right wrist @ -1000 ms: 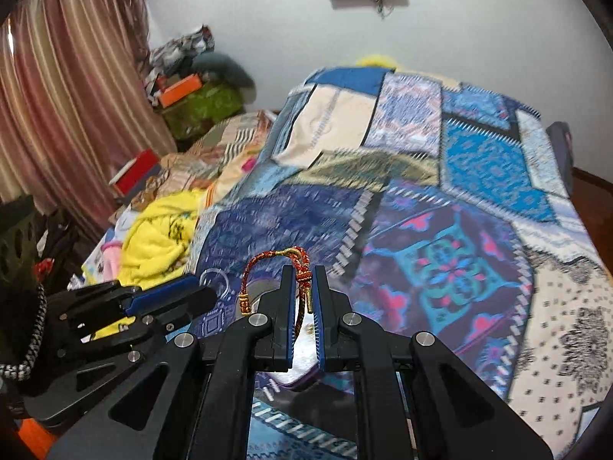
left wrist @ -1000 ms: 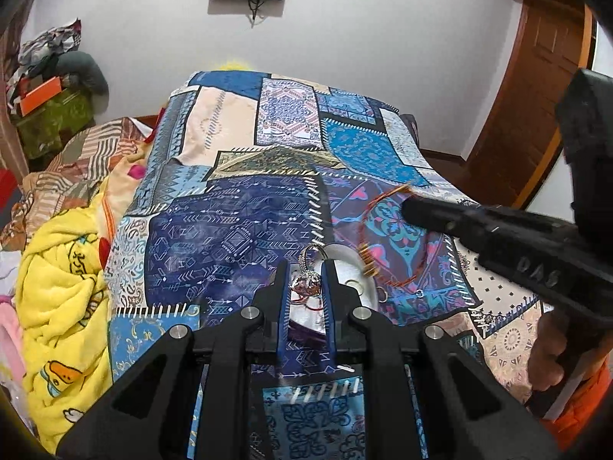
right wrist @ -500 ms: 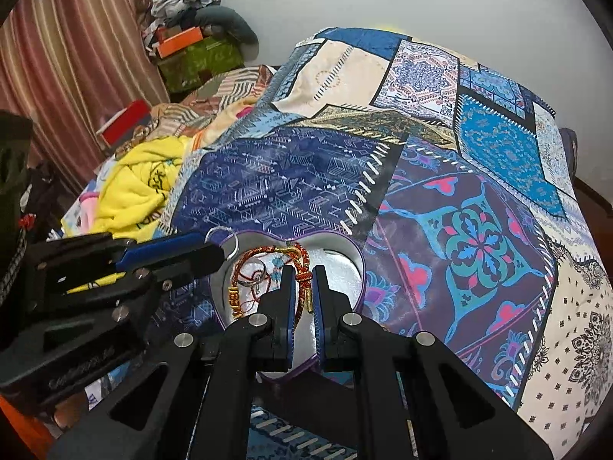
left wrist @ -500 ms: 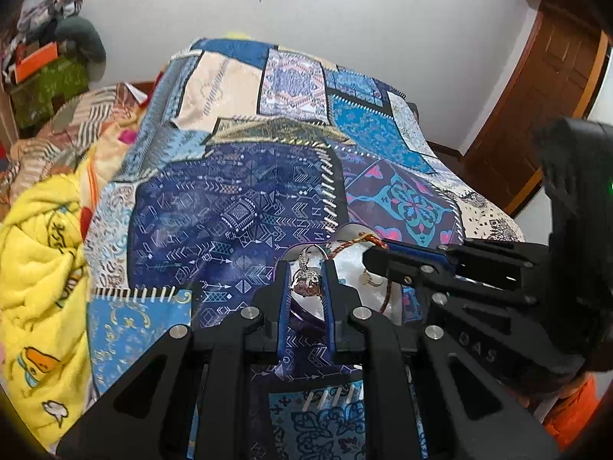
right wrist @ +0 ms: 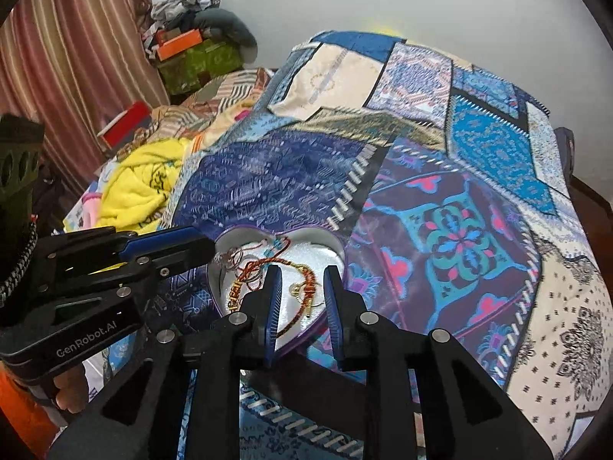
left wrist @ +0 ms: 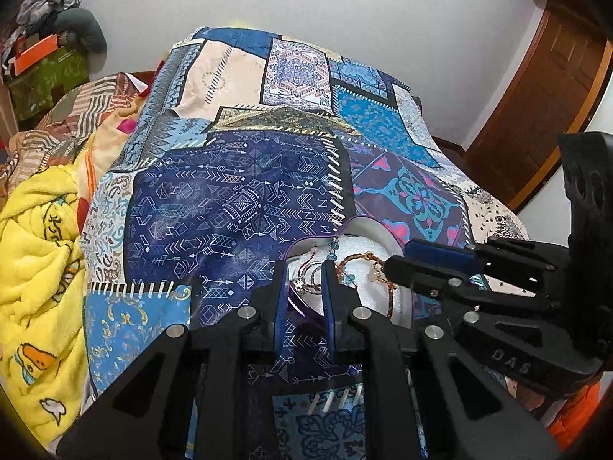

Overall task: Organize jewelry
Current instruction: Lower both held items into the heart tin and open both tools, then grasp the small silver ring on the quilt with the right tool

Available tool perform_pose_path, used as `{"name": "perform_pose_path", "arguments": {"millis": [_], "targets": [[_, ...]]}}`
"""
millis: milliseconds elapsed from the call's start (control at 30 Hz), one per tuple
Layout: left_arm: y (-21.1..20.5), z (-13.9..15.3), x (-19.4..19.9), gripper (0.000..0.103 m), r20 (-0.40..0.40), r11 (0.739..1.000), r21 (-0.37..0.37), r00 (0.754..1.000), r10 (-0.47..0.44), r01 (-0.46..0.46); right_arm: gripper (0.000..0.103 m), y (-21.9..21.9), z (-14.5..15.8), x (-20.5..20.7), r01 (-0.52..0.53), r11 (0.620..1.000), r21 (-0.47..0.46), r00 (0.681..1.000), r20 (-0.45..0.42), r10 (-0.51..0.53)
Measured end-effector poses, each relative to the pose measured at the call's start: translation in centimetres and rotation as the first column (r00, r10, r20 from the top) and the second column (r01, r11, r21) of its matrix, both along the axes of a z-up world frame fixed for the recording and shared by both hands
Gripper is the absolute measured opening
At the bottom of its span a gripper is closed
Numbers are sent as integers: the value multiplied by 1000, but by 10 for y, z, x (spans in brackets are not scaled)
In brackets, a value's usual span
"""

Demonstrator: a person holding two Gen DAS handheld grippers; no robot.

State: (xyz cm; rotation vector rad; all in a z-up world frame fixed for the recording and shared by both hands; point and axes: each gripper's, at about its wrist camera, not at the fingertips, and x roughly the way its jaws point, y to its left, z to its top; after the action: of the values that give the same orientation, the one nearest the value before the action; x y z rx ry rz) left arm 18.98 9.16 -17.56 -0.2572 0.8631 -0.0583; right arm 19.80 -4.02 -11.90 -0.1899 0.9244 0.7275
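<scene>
A heart-shaped box (right wrist: 337, 247) with a purple rim and white inside sits on the patchwork bedspread; it also shows in the left wrist view (left wrist: 377, 226). A red and gold thread bracelet (right wrist: 306, 281) lies in it, with thin rings (right wrist: 233, 258) and a blue bead piece (right wrist: 277, 245). My right gripper (right wrist: 302, 272) is open just above the bracelet. My left gripper (left wrist: 304, 266) is open over the box's near edge, above a silver pendant (left wrist: 300, 285).
The patchwork bedspread (right wrist: 459, 199) covers the bed. A yellow blanket (left wrist: 34, 253) lies at the left. Boxes and clothes (right wrist: 191, 53) are piled by the far wall next to a curtain (right wrist: 76, 57). A wooden door (left wrist: 544, 88) stands at the right.
Both grippers have opened. The right one let the red bracelet drop into the heart box; the left one let the silver pendant go into the box. Both moved down toward the box.
</scene>
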Motion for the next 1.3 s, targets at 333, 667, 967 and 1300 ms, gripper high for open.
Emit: {"name": "perform_pose_path", "arguments": {"millis": [333,667,967,1300], "targets": [[-22,38,-17,14,78,997,66,996,-32,27,20,-40,34,-4,104,994,40,992,73,-107],[-48,45,-30,14,89,995,66,993,-82,76,20,-78,20,-3,169,986,-9,984,54,-169],[-61,31,-33,15,57,991,102,994,-90,84,20,-64,-24,-2,108,990,-93,993,-31,-111],[-50,10,-39,24,11,993,100,998,-66,65,20,-79,-53,1,121,978,-170,988,-76,-135]]}}
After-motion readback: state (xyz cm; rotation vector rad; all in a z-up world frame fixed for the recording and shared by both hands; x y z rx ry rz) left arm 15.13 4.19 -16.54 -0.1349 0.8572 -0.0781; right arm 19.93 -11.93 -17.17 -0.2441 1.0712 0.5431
